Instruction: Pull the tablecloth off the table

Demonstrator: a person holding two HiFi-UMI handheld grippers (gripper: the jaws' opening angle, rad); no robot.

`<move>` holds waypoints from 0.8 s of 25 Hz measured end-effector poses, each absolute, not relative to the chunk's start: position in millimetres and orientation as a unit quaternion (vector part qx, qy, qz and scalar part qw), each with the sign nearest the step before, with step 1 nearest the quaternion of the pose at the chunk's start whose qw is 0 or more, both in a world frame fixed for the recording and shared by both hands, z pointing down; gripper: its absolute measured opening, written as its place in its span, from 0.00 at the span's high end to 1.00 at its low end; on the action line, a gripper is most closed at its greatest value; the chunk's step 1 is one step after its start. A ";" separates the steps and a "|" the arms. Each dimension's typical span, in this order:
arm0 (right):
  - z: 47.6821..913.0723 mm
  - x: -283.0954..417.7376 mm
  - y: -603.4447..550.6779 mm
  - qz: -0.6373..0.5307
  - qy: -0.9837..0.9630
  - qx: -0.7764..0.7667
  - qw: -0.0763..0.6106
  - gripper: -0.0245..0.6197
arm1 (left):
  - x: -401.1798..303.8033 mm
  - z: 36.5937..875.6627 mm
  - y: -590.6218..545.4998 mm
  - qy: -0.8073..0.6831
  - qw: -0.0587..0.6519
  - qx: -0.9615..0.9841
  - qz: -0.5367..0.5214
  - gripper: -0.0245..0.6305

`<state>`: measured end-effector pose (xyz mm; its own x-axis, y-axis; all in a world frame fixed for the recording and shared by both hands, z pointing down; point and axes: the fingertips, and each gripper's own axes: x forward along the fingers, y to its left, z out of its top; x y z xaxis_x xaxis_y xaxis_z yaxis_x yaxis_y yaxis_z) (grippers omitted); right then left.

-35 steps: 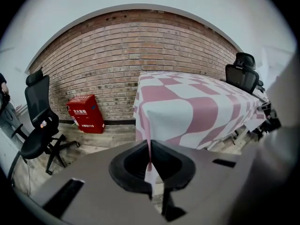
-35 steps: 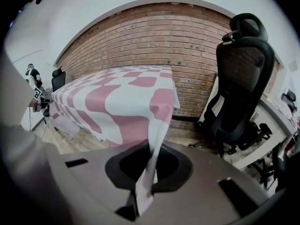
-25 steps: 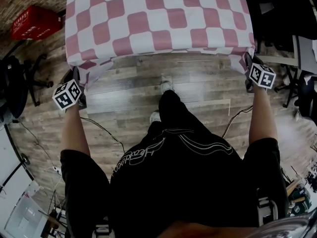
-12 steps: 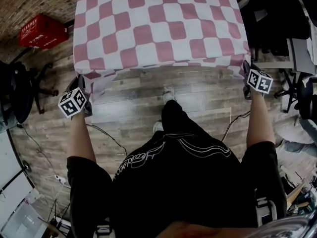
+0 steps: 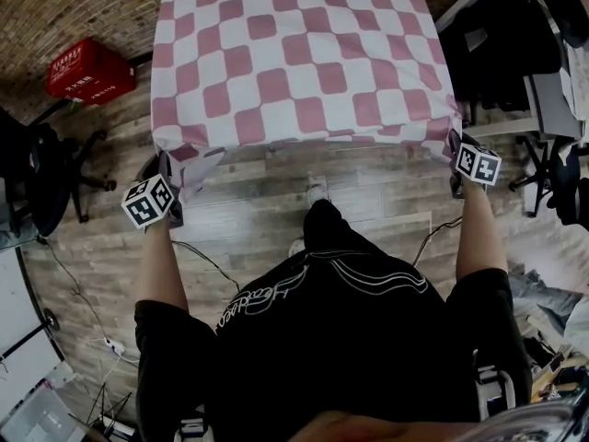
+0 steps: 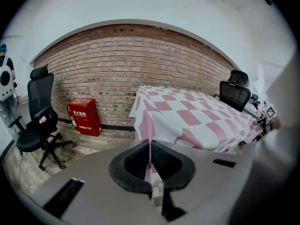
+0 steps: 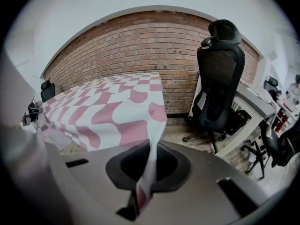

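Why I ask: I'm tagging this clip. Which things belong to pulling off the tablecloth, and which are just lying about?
In the job:
- checked tablecloth
- left gripper, shut on one near corner
- right gripper, shut on the other near corner

Lying about:
- red box by the brick wall
- left office chair
- right office chair
- floor cable

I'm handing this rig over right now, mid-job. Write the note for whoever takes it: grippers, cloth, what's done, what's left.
Left gripper: jaws shut on the near left corner of the pink-and-white checked tablecloth.
Right gripper: jaws shut on the cloth's near right corner.
Cloth: spread over the table, which is hidden beneath it. Its near edge hangs between the two grippers.
Done: both near corners gripped.
Left: the cloth is not yet off. Probably draw both grippers back evenly, stepping backward, until it slides free. Mind the black office chair to the right.
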<state>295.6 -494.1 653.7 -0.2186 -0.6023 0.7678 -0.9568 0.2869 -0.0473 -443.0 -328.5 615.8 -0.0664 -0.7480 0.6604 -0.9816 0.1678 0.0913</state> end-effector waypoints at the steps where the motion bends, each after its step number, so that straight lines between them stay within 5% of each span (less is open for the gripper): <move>1: 652.1 296.4 -491.4 0.268 -0.732 0.532 0.330 0.96 | -441.2 614.5 -326.5 -0.702 0.296 0.616 0.201 0.95; 20: 599.9 283.5 -447.7 0.286 -0.725 0.580 0.237 0.96 | -413.1 560.6 -301.2 -0.713 0.301 0.616 0.145 0.95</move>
<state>283.5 -447.7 599.9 -0.2150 -0.7056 0.6752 -0.9766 0.1637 -0.1398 -413.1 -301.2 560.6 -0.0597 -0.7918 0.6078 -0.9660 0.1993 0.1647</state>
